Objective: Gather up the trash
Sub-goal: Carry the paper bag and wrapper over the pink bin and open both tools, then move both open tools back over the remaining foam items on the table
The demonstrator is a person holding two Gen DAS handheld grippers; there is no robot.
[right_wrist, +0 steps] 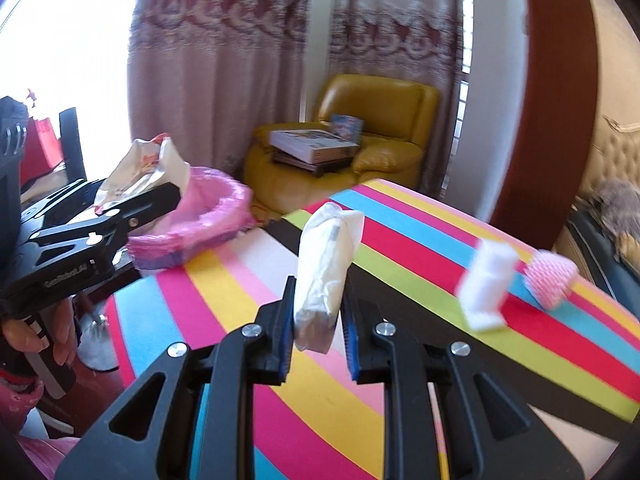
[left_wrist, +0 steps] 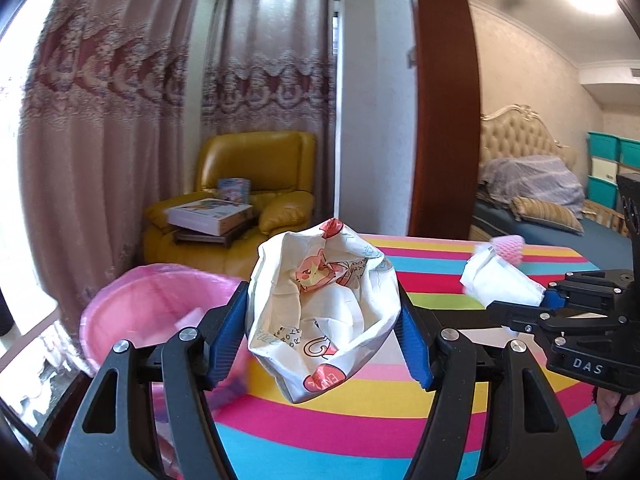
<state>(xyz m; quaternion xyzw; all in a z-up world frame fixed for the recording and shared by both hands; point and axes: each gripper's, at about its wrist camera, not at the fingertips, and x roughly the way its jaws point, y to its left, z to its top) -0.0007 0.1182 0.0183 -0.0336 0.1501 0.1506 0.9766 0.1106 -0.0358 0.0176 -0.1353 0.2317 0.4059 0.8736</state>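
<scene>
My left gripper (left_wrist: 324, 312) is shut on a crumpled white paper bag (left_wrist: 320, 316) printed with pink cartoon figures, held above the striped table. The same bag (right_wrist: 140, 172) shows at the left of the right wrist view, near a bin lined with a pink bag (right_wrist: 204, 216). That bin (left_wrist: 152, 312) stands just off the table's left end. My right gripper (right_wrist: 316, 316) is shut on a folded white tissue packet (right_wrist: 328, 264), which also shows at the right as the packet (left_wrist: 500, 284) in the right gripper (left_wrist: 540, 300).
On the table (right_wrist: 248, 320) with its bright striped cloth lie a white wad (right_wrist: 486, 284) and a pink foam net (right_wrist: 552, 278). A yellow armchair (left_wrist: 248, 200) with boxes stands behind the bin. A hand (right_wrist: 36, 332) holds the left gripper's handle.
</scene>
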